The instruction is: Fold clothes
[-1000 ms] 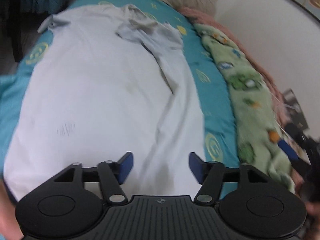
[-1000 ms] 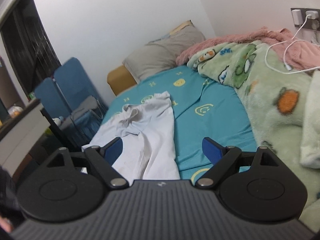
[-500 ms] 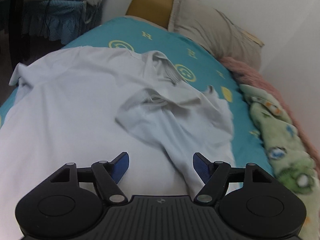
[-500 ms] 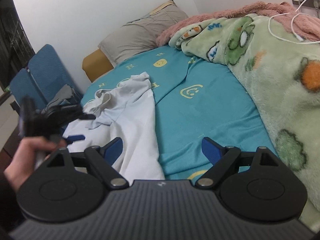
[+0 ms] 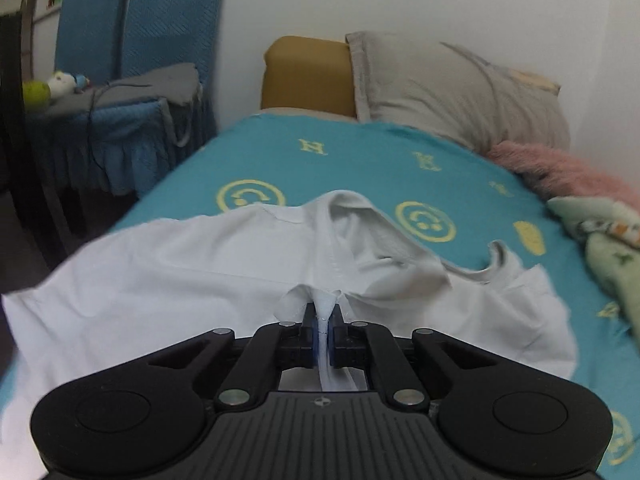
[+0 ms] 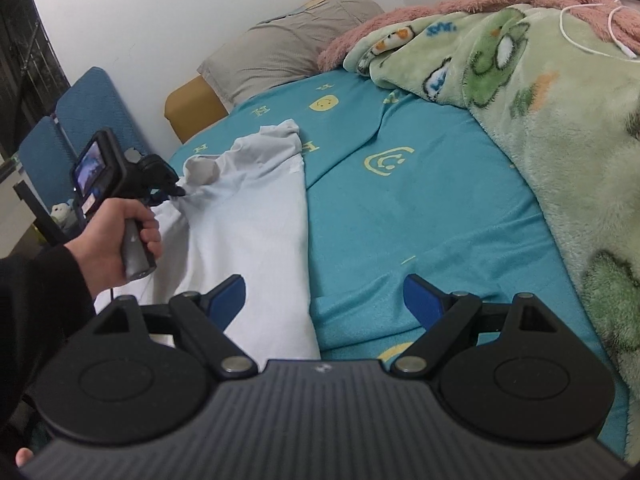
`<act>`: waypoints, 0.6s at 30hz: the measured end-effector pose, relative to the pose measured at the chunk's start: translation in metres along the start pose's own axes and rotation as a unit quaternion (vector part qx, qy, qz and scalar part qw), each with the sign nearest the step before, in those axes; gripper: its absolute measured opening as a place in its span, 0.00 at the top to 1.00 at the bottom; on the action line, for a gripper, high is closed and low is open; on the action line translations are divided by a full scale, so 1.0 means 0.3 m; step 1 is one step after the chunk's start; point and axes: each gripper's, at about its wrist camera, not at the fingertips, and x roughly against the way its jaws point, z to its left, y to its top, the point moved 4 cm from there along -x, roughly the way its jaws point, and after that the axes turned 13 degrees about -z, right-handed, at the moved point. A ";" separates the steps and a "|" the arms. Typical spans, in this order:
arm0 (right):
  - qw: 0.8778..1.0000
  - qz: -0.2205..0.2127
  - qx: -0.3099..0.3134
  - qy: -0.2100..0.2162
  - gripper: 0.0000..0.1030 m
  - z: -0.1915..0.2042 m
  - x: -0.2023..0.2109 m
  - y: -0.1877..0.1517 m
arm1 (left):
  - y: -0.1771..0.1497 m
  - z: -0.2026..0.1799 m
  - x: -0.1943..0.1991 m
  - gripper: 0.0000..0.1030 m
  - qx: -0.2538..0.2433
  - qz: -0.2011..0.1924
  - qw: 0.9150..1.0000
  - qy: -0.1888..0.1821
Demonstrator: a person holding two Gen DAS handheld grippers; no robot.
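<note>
Your left gripper jaws just closed, pinching the white shirt at lower centre, right gripper jaws wide over the bed.

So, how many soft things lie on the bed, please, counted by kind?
White shirt: 1
Pillow: 1
Blankets: 2, green and pink
Total: 4

I see a white shirt on a teal sheet with yellow smiley prints, a green cartoon-frog blanket, a grey pillow, blue chairs.
</note>
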 end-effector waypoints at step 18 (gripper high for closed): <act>0.999 -0.033 0.005 0.042 0.15 0.069 0.125 0.046 | -0.391 0.291 0.993 0.30 0.133 0.204 0.959 -0.146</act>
